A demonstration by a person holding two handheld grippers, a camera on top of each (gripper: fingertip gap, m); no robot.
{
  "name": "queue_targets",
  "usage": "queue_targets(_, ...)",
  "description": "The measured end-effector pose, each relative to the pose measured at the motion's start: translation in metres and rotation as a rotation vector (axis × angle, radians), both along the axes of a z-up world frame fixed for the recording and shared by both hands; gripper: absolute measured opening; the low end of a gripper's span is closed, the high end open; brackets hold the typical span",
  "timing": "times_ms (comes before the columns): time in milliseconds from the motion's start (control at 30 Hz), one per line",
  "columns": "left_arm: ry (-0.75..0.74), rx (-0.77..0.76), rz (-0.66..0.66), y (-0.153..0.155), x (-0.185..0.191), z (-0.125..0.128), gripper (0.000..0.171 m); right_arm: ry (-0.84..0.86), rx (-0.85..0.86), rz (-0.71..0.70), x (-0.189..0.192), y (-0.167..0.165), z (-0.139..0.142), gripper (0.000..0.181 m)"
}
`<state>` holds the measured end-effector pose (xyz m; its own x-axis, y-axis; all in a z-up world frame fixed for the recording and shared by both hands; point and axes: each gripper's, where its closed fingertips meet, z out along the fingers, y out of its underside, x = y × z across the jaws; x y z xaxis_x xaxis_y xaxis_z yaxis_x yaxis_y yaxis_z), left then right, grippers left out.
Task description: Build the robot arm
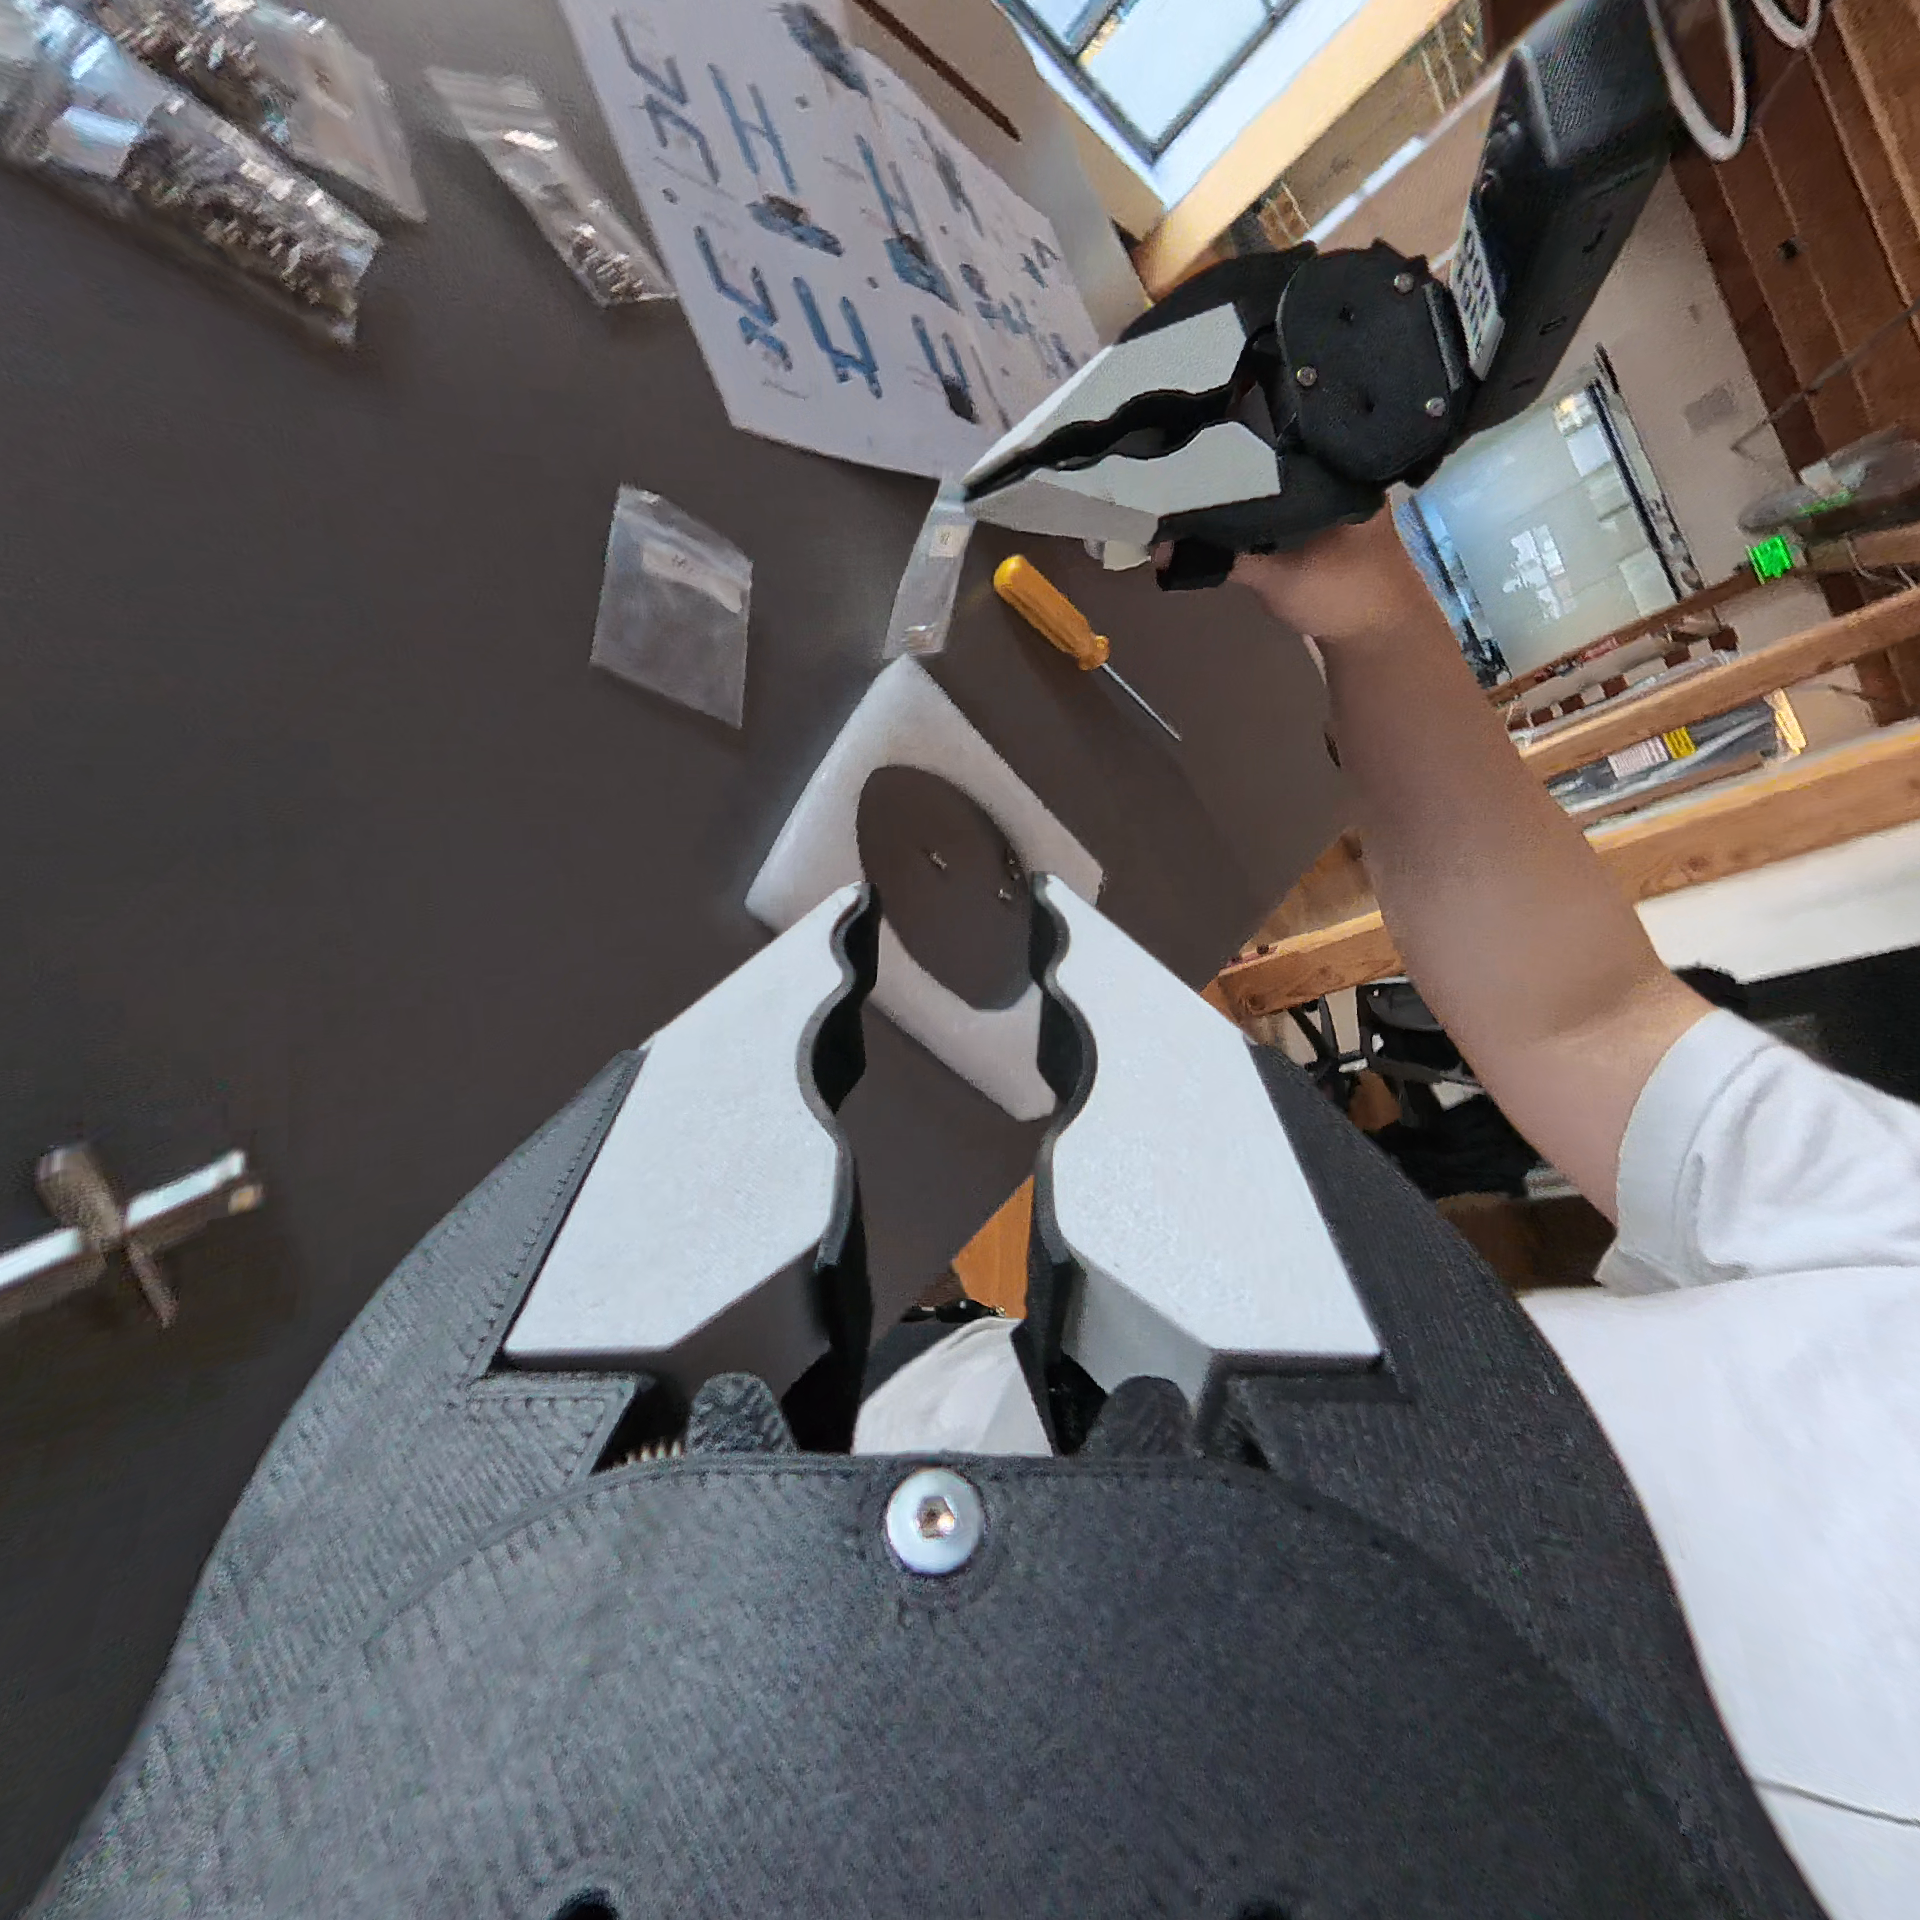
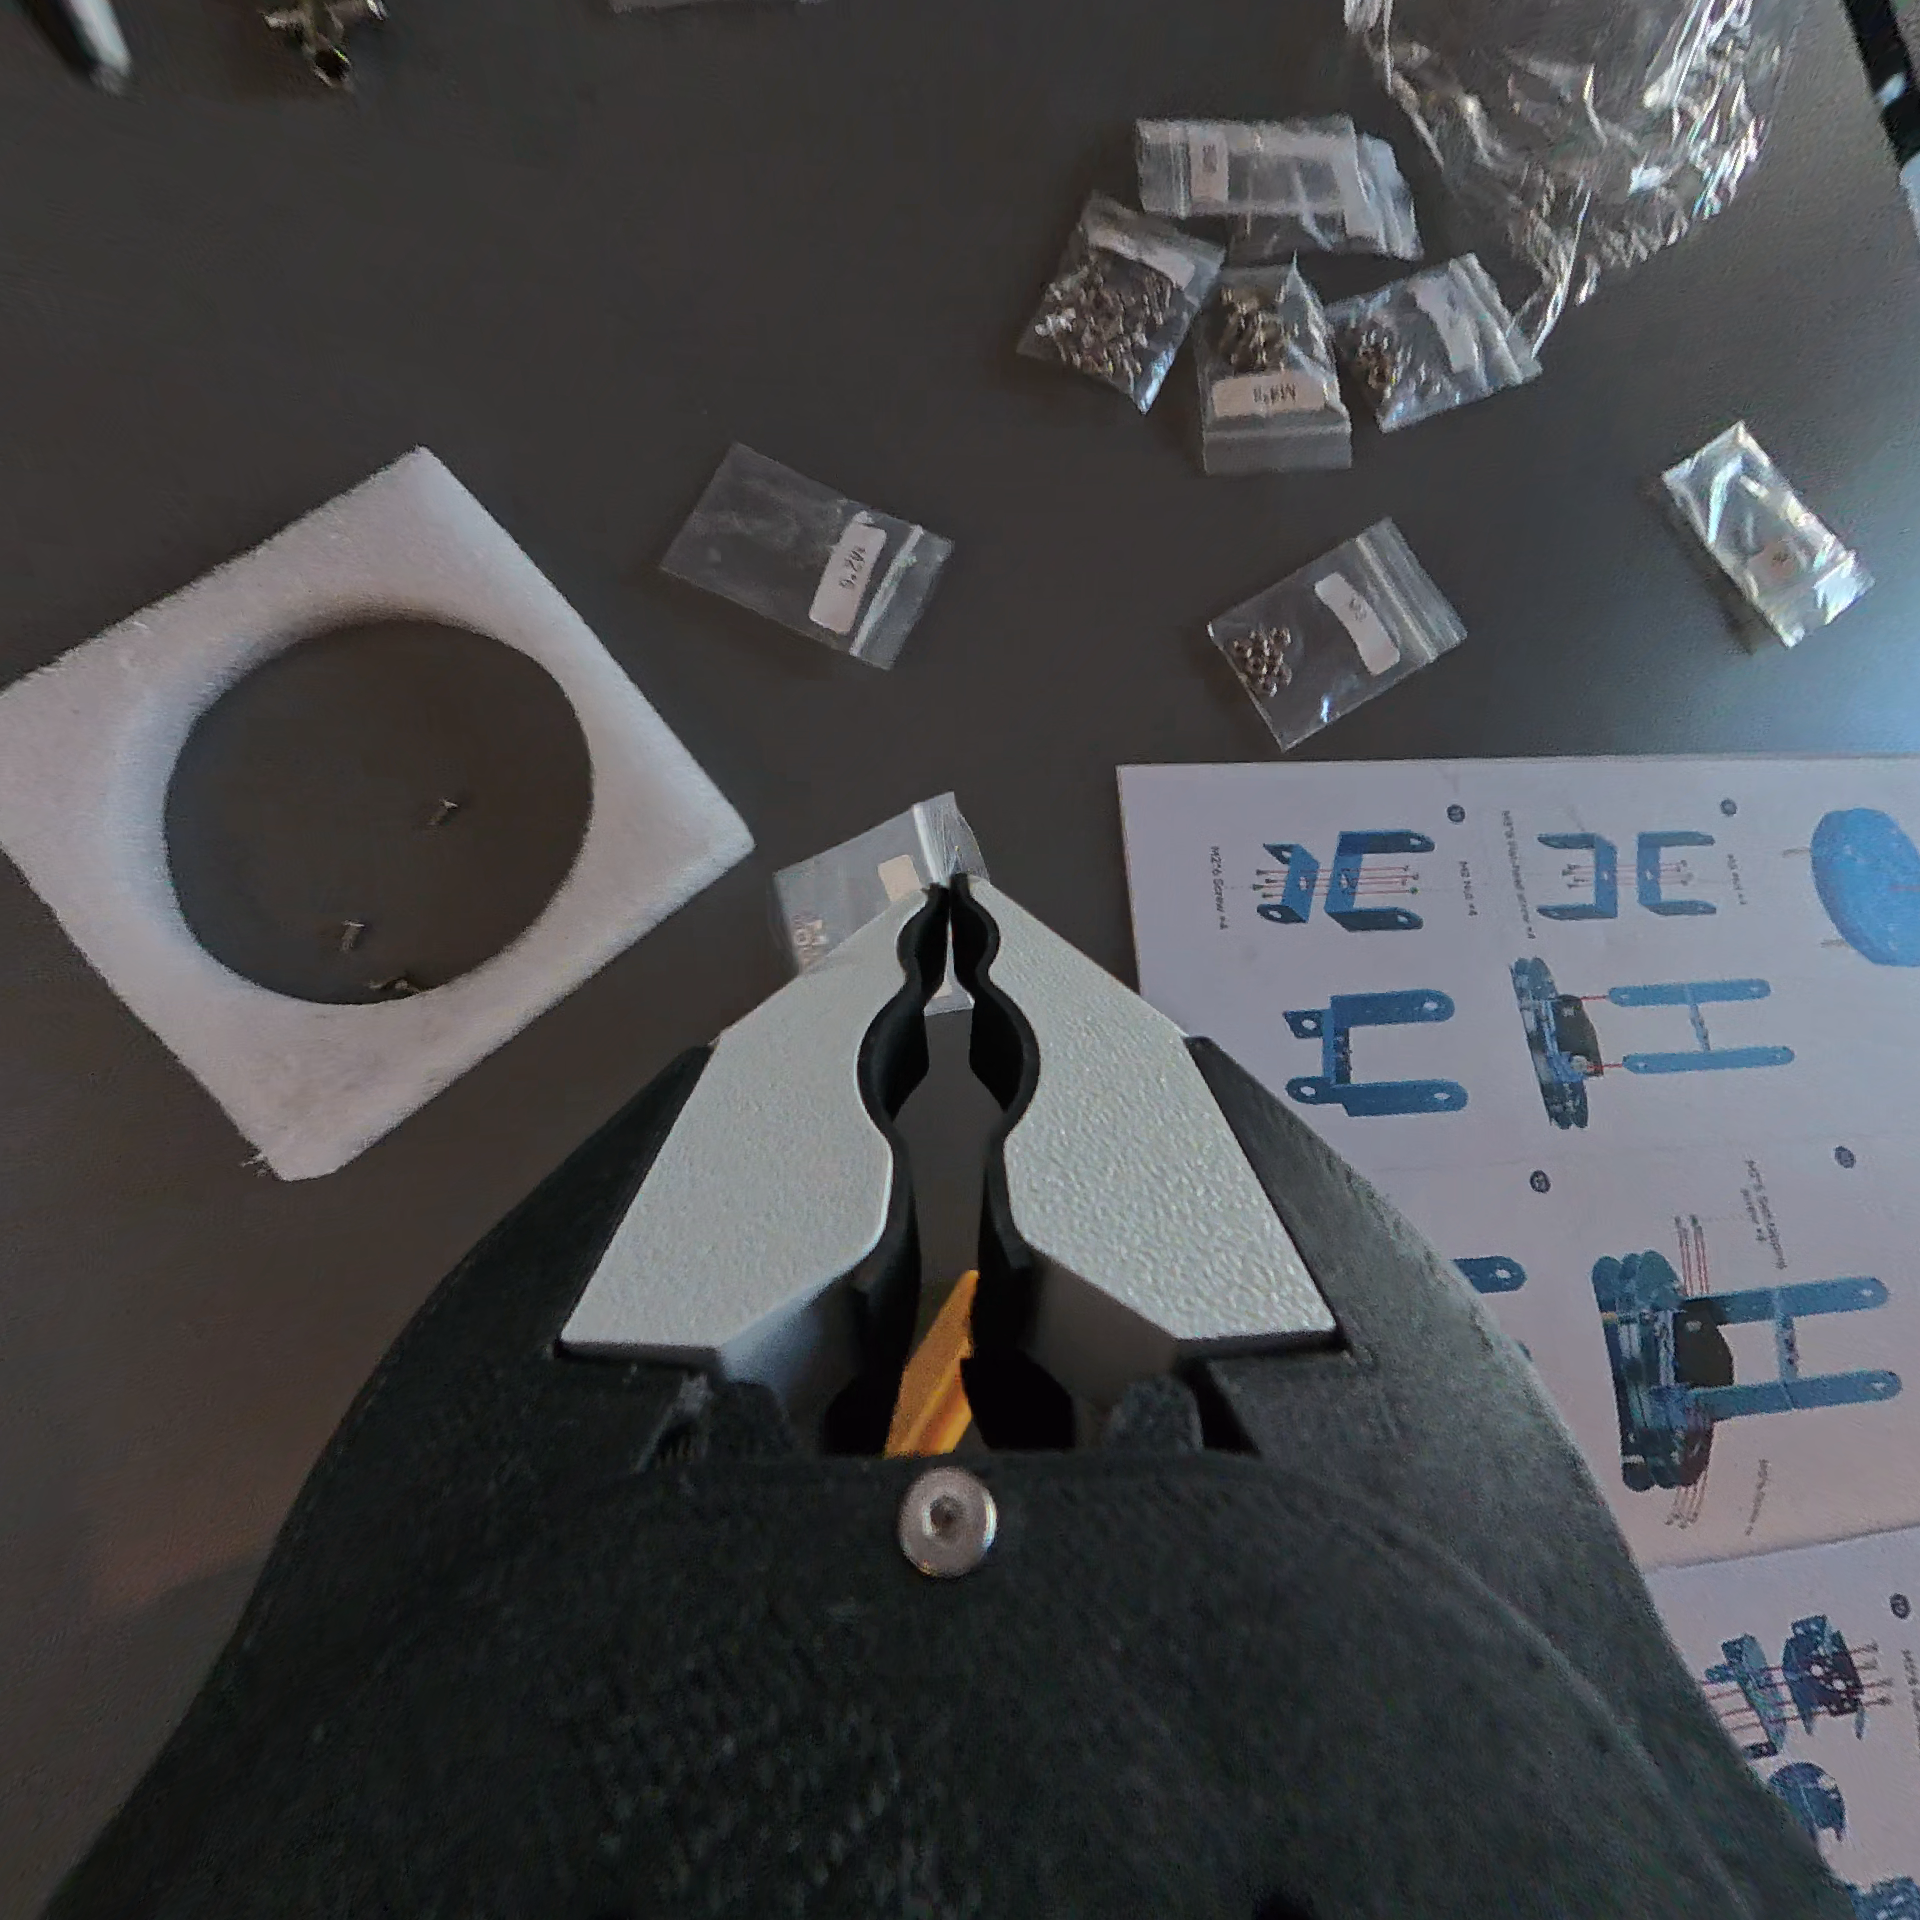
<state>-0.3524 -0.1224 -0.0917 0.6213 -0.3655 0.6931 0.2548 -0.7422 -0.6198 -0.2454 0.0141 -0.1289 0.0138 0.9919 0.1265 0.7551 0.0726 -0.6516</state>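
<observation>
My right gripper (image 2: 951,883) is shut on the corner of a small clear zip bag (image 2: 873,899) and holds it above the dark table. In the left wrist view the right gripper (image 1: 966,499) shows with the bag (image 1: 930,587) hanging from its tips. My left gripper (image 1: 951,888) is open and empty, and points at a white foam square (image 1: 925,717) with a round hole. A few loose screws (image 2: 353,935) lie inside the hole of the foam square (image 2: 104,727). A yellow-handled screwdriver (image 1: 1049,613) lies just past the foam, under the right gripper.
A printed instruction sheet (image 2: 1455,1143) lies to the right. Small zip bags (image 2: 810,556) (image 2: 1335,634) and a cluster of screw bags (image 2: 1247,312) lie beyond. A crumpled clear bag (image 2: 1558,125) is at the far right. A metal part (image 1: 114,1226) lies at the left. A person's arm (image 1: 1475,883) holds the right gripper. To reach the foam square (image 2: 104,727) in a straight line is about 11 cm for my left fingers, about 20 cm for my right. My left wrist view (image 1: 996,1035) looks at it from another angle.
</observation>
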Motion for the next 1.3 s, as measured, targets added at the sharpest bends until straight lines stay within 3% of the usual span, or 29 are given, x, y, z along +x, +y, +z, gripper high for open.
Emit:
queue_targets(167, 0.114, 0.18, -0.177, 0.033, 0.033, 0.012, 0.035, 0.07, -0.001, 0.029, -0.011, -0.019, 0.038, 0.0)
queue_targets(267, 0.077, 0.303, -0.306, 0.045, 0.055, 0.037, 0.05, 0.136, -0.033, 0.11, -0.021, -0.044, 0.068, 0.0)
queue_targets(400, -0.115, 0.378, -0.527, 0.04, 0.076, 0.069, 0.064, 0.209, -0.063, 0.269, -0.028, -0.092, 0.106, 0.0)
queue_targets(567, -0.598, 0.317, -0.861, 0.0, 0.083, 0.115, 0.073, 0.264, -0.042, 0.41, -0.028, -0.134, 0.138, 0.0)
queue_targets(700, -0.629, 0.373, -1.001, -0.026, 0.096, 0.117, 0.076, 0.341, -0.051, 0.483, -0.027, -0.157, 0.162, 0.0)
queue_targets(800, -0.735, 0.426, -1.032, -0.036, 0.096, 0.135, 0.059, 0.384, -0.046, 0.506, -0.025, -0.165, 0.173, 0.0)
queue_targets(867, -0.785, 0.433, -1.033, -0.038, 0.097, 0.141, 0.058, 0.4, -0.041, 0.51, -0.022, -0.168, 0.175, 0.0)
queue_targets(1033, -0.709, 0.35, -1.058, -0.041, 0.115, 0.121, 0.047, 0.469, -0.031, 0.47, -0.012, -0.167, 0.165, 0.0)
queue_targets(1300, -0.781, 0.167, -1.025, -0.025, 0.132, 0.091, 0.042, 0.552, -0.126, 0.373, 0.009, -0.154, 0.13, 0.0)
